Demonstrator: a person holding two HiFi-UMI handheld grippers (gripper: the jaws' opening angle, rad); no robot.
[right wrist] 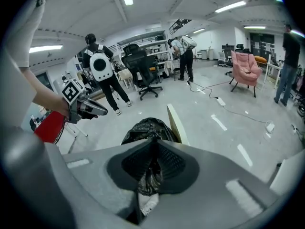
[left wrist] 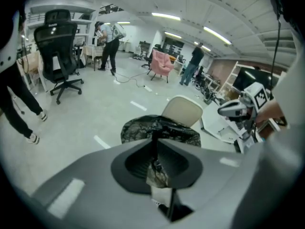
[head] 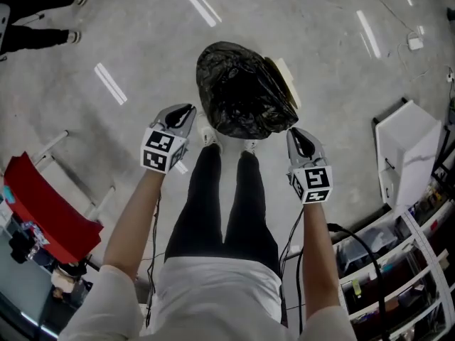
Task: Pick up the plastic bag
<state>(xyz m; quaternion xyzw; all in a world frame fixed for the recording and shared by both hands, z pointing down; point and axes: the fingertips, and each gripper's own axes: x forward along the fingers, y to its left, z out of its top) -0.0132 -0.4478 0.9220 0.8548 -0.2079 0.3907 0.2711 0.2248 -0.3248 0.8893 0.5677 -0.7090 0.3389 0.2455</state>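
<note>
A full black plastic bag lies on the grey floor just beyond the person's feet, resting against a beige board. My left gripper hovers at the bag's near left side, its jaws together and nothing in them. My right gripper hangs at the bag's near right side, also shut and empty. In the left gripper view the bag sits right behind the closed jaw tips. The right gripper view shows the bag ahead of its closed jaws. Neither gripper touches the bag.
A red chair stands at the left and a white cabinet and shelves at the right. A bystander's legs show at top left. Farther off are a black office chair, a pink armchair and several standing people.
</note>
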